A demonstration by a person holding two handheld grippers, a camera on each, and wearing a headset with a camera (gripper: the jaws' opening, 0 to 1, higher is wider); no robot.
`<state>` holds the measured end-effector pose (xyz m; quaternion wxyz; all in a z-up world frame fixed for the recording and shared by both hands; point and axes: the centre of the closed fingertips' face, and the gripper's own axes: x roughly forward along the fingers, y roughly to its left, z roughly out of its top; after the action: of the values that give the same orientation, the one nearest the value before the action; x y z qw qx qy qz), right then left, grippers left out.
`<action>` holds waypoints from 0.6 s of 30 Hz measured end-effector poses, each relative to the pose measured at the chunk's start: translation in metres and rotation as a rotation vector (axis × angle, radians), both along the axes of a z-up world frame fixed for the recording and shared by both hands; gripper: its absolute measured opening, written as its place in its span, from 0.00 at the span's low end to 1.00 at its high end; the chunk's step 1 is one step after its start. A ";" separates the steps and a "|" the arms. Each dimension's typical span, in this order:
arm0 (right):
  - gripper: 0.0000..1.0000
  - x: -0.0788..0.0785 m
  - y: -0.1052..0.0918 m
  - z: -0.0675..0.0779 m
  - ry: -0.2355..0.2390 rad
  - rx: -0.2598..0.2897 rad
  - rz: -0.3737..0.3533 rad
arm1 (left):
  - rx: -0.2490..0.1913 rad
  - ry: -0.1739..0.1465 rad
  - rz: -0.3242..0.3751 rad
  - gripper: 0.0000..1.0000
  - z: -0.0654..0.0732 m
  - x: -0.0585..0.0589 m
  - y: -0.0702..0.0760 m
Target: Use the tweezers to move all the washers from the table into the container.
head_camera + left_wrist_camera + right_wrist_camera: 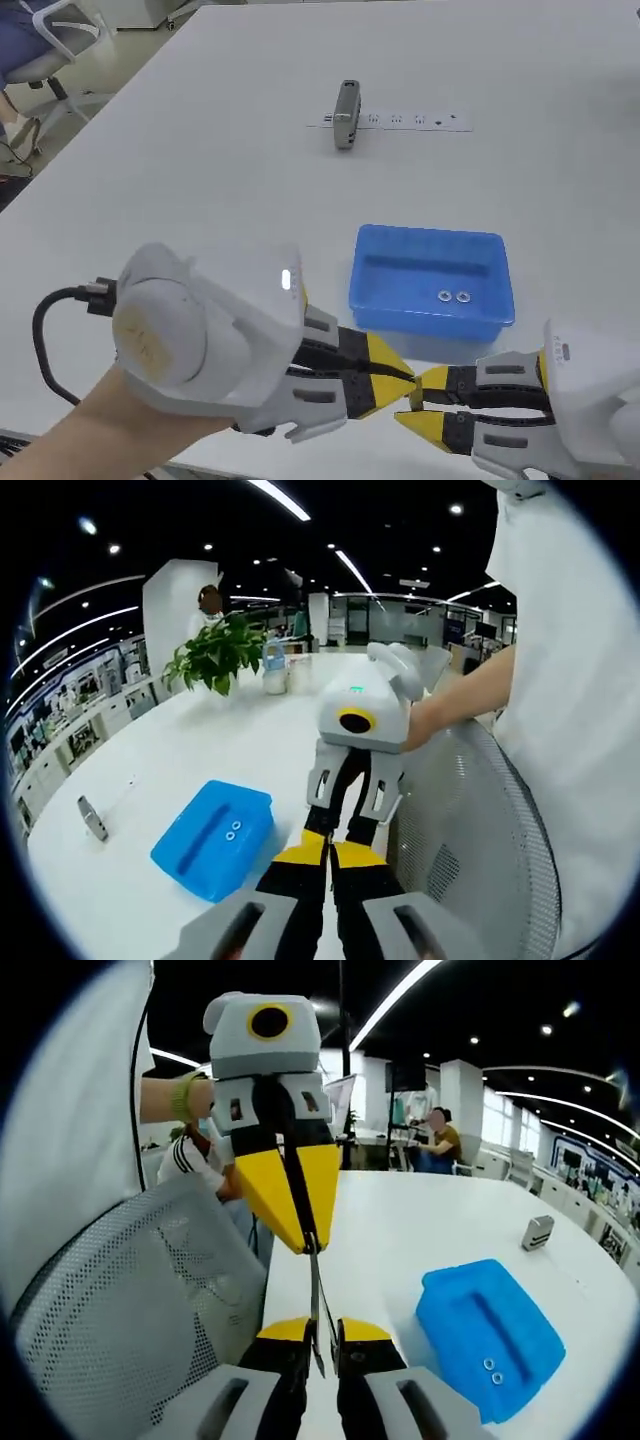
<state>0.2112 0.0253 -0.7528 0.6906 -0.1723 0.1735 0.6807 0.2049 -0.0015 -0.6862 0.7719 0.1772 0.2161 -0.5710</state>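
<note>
Yellow at the tips, the left tongs are pressed together over the near edge of the white worktop. In the right gripper view we see them pinching one end of the thin metal tweezers. Far back, about the middle of the worktop, a small grey block stands alone. Closer to us, near the near edge, sits the blue container. Two washers lie side by side on its floor, toward its right wall. The right tongs meet the left tongs tip to tip. The tweezers stand in the small gap between their tips, but we cannot tell if they squeeze them.
</note>
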 end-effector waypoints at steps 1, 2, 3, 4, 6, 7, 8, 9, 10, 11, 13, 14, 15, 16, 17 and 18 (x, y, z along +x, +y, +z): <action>0.06 -0.001 0.000 0.000 -0.001 -0.004 0.006 | -0.001 0.004 0.000 0.00 -0.001 0.001 0.001; 0.06 -0.002 0.001 0.001 0.002 -0.005 0.008 | 0.002 0.001 -0.002 0.00 -0.002 0.001 0.002; 0.05 -0.002 0.002 0.001 0.001 -0.002 0.011 | 0.008 0.003 -0.006 0.00 -0.003 0.001 0.002; 0.05 -0.002 0.002 0.001 -0.007 -0.005 0.014 | 0.007 0.001 -0.010 0.00 -0.003 0.000 0.002; 0.05 -0.002 0.002 0.001 -0.006 -0.008 0.018 | 0.018 -0.013 -0.023 0.00 -0.003 -0.002 0.002; 0.05 -0.002 0.002 0.001 -0.003 -0.010 0.018 | 0.023 -0.017 -0.032 0.00 -0.004 -0.002 0.002; 0.04 -0.004 0.002 0.000 -0.006 -0.017 0.028 | 0.029 -0.023 -0.041 0.00 -0.004 -0.003 0.002; 0.04 -0.004 0.002 -0.001 -0.013 -0.024 0.035 | 0.038 -0.028 -0.048 0.00 -0.005 -0.003 0.002; 0.04 -0.004 0.002 -0.002 -0.028 -0.039 0.036 | 0.055 -0.048 -0.064 0.00 -0.006 -0.004 0.002; 0.03 -0.005 0.002 -0.002 -0.040 -0.049 0.042 | 0.059 -0.056 -0.074 0.00 -0.006 -0.004 0.001; 0.03 -0.005 0.002 -0.004 -0.066 -0.072 0.050 | 0.065 -0.065 -0.089 0.00 -0.007 -0.005 -0.001; 0.03 -0.003 0.001 -0.004 -0.089 -0.084 0.049 | 0.073 -0.081 -0.099 0.00 -0.008 -0.005 -0.001; 0.02 -0.004 0.001 -0.005 -0.100 -0.091 0.052 | 0.078 -0.088 -0.105 0.00 -0.008 -0.005 -0.001; 0.02 -0.002 0.001 -0.005 -0.119 -0.099 0.042 | 0.081 -0.092 -0.103 0.00 -0.008 -0.004 0.000; 0.02 -0.001 0.000 -0.005 -0.125 -0.097 0.031 | 0.082 -0.100 -0.094 0.00 -0.008 -0.002 0.001; 0.02 0.002 0.000 -0.004 -0.122 -0.091 0.010 | 0.079 -0.108 -0.076 0.00 -0.007 0.001 0.002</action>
<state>0.2131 0.0253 -0.7565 0.6880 -0.2454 0.1613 0.6636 0.2058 0.0006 -0.6935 0.7527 0.2461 0.1894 -0.5806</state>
